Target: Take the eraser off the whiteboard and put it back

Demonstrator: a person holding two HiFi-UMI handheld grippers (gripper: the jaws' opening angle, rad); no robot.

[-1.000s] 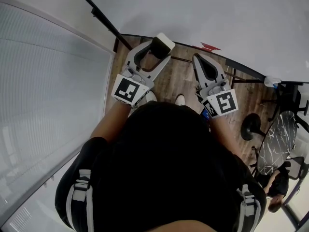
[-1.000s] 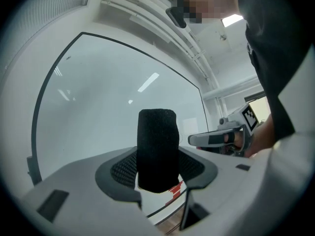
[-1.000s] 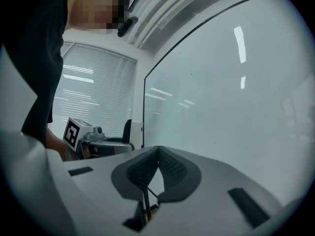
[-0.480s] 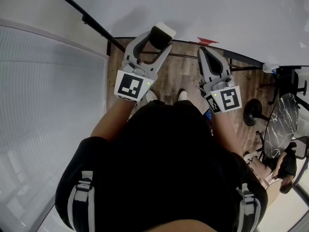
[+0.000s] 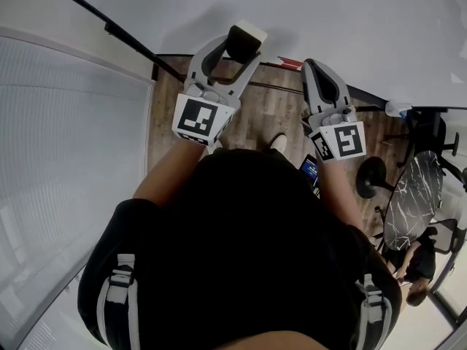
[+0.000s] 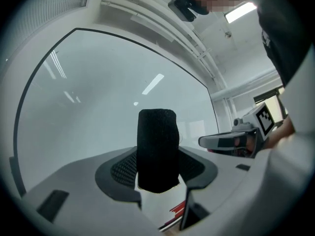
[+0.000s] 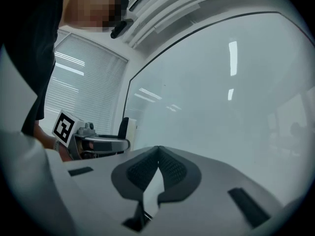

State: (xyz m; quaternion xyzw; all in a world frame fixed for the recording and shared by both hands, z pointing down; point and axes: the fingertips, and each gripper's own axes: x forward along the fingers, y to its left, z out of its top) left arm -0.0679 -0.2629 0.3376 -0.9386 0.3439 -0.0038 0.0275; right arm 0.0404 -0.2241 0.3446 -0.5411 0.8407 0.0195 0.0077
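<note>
The eraser (image 5: 245, 41), a white block with a black felt face (image 6: 156, 149), is clamped between the jaws of my left gripper (image 5: 241, 46), which points level at the whiteboard (image 5: 314, 13). The eraser sits close to the board's surface; whether it touches I cannot tell. My right gripper (image 5: 315, 70) is beside it on the right, jaws pressed together with nothing between them. In the right gripper view the closed right gripper (image 7: 157, 154) faces the bare whiteboard (image 7: 221, 97), and the eraser (image 7: 129, 128) shows at the left.
White blinds (image 5: 66, 144) cover the wall at the left. A black board frame edge (image 5: 109, 29) runs diagonally. Wooden floor (image 5: 270, 115) lies below. A round dark table (image 5: 408, 203) and a seated person (image 5: 416, 268) are at the right.
Both grippers have moved forward toward the whiteboard, the left one still carrying the eraser. The right one stays shut.
</note>
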